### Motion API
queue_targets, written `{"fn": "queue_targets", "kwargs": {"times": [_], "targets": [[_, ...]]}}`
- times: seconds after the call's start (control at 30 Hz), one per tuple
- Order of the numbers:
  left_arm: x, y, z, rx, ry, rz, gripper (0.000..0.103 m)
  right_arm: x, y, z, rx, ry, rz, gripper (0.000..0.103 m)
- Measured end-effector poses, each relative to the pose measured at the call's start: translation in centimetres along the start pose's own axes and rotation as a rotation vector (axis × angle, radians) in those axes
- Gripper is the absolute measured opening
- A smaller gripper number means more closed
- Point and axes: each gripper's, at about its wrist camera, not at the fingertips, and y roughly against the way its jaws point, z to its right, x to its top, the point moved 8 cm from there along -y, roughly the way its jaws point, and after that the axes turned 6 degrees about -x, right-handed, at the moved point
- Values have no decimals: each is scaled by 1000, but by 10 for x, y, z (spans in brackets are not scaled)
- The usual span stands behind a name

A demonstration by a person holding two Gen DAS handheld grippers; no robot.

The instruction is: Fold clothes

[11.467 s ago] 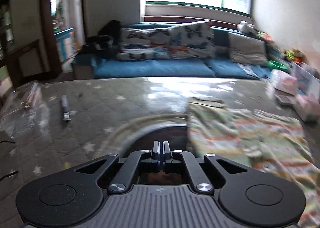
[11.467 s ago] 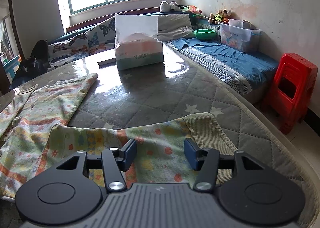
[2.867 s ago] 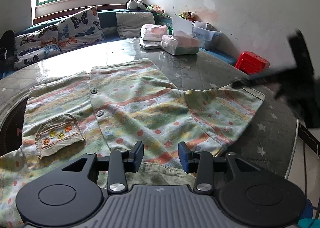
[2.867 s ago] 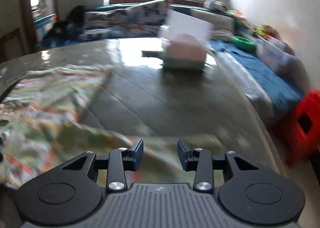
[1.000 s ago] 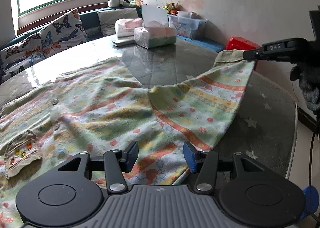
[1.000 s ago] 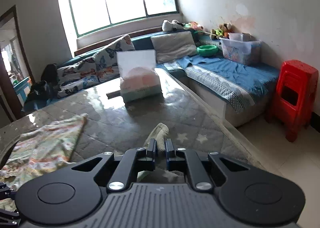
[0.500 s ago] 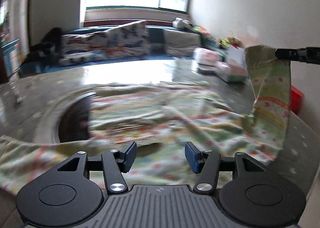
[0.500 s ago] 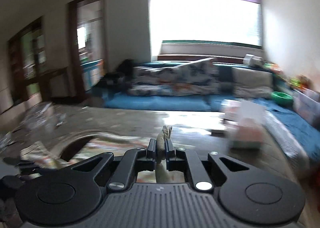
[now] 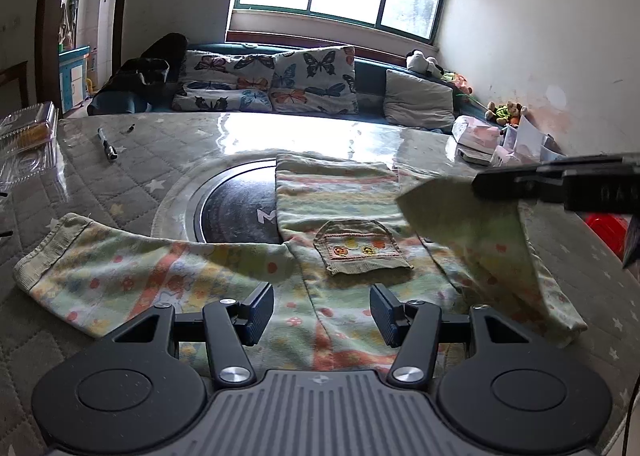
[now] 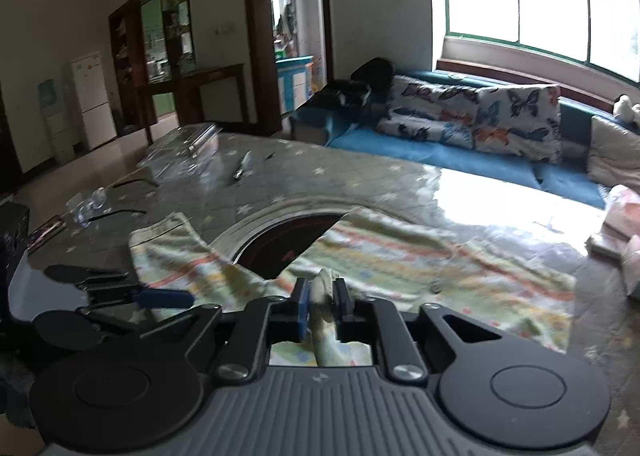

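Note:
A pale green child's shirt (image 9: 348, 192) with orange stripes and a small chest pocket (image 9: 362, 246) lies spread on the quilted table (image 9: 168, 160). Its left sleeve (image 9: 100, 276) stretches out flat toward the left. My left gripper (image 9: 322, 314) is open, just above the shirt's near hem, with nothing between its fingers. My right gripper (image 9: 476, 182) comes in from the right, shut on the cuff of the right sleeve (image 9: 492, 240), which hangs lifted over the shirt body. In the right wrist view the cuff (image 10: 320, 288) is pinched between the jaws, and the left gripper (image 10: 160, 298) shows low on the left.
A dark round inset (image 9: 236, 208) in the table lies partly under the shirt. A pen (image 9: 107, 144) and a clear plastic box (image 9: 28, 132) sit far left. Tissue packs (image 9: 476, 132) stand far right. A sofa (image 9: 272, 84) runs behind; a red stool (image 9: 604, 232) is at the right.
The right gripper, still shut on the cuff, has carried the right sleeve up and leftward over the shirt body. The left gripper stays open and now faces the pocket and left sleeve.

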Motion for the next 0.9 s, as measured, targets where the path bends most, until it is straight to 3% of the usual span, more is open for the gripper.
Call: {"fn": "queue_targets", "kwargs": {"times": [0.23,0.47,0.63,0.9], "targets": [[13,-1,15,-21,-25,26,57,-16,25,35,-66,19,-22,20],[8,-22,54,-100,-90,-22,55,-82,20,87,-153,-24,-189,20],[1,-42,71,-122,-122,-77,55,-108,15,113,-183,-78,-245,20],[3,-66,86,-142,-134,-117,55,-87,8,130,-181,-93,-185,20]]}}
